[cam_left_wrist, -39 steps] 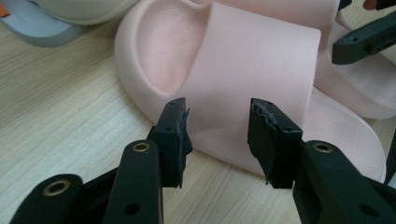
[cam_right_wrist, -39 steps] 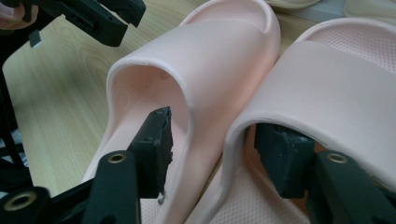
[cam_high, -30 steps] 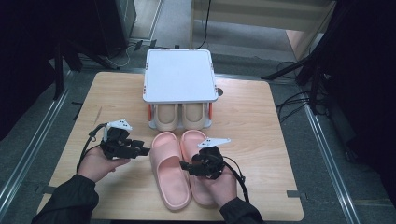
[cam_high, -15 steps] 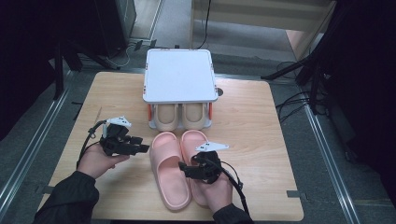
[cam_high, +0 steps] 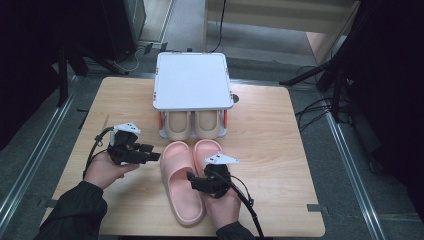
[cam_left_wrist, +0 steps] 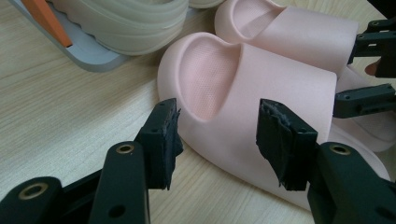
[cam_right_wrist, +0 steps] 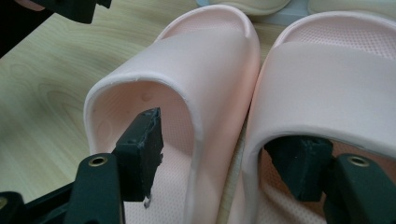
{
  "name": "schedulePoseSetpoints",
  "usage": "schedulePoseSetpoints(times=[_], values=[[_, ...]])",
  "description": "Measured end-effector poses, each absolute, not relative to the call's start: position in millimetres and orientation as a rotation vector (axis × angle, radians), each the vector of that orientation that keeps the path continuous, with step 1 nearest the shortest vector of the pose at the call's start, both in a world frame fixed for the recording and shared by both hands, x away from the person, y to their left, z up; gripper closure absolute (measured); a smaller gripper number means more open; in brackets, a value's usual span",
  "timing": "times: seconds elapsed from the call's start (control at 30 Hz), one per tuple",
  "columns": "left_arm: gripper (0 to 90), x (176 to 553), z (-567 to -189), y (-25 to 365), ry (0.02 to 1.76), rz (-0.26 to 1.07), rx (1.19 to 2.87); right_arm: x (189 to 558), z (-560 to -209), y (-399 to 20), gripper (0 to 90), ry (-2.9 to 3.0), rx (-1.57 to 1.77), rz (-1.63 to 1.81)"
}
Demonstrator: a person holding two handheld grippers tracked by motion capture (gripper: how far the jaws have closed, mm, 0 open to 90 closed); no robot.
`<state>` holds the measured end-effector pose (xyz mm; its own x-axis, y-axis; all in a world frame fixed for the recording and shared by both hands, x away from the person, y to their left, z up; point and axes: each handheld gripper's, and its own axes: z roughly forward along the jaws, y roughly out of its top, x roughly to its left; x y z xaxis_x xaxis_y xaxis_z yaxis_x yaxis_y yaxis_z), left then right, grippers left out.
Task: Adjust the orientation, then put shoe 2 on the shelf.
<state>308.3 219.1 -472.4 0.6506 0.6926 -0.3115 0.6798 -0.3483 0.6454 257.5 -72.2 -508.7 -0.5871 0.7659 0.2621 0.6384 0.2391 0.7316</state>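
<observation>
Two pink slippers lie side by side, toes away from me, the left slipper (cam_high: 179,187) beside the right slipper (cam_high: 209,149). My right gripper (cam_high: 194,182) (cam_right_wrist: 219,140) reaches into them from the heel side, one jaw under each strap. The slippers' adjoining walls (cam_right_wrist: 229,116) stand between its pads without being pressed, and its jaws have just been opening. My left gripper (cam_high: 154,153) (cam_left_wrist: 217,121) is open at the left slipper's (cam_left_wrist: 261,93) outer side. Its jaws have been opening a little, with nothing between them.
A white-topped low rack (cam_high: 192,80) stands at the table's far middle, with a pair of beige slippers (cam_high: 192,125) under it. Bare wooden tabletop (cam_high: 270,150) lies to the right of the pink pair. The table edge (cam_high: 200,235) runs just below my hands.
My right hand has shifted slightly toward the near edge and its jaws have spread. My left hand and both pink slippers have stayed in place.
</observation>
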Motion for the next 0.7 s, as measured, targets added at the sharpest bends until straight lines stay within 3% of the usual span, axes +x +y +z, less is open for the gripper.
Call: schedulePoseSetpoints(times=[0.5,0.7], values=[[48.1,314,-471,218,1.072,0.024,2.072,262,-520,-63,39.5,2.287,1.412,1.238],[48.1,314,-471,216,1.072,0.024,2.079,263,-521,-59,45.4,2.273,1.419,1.191]])
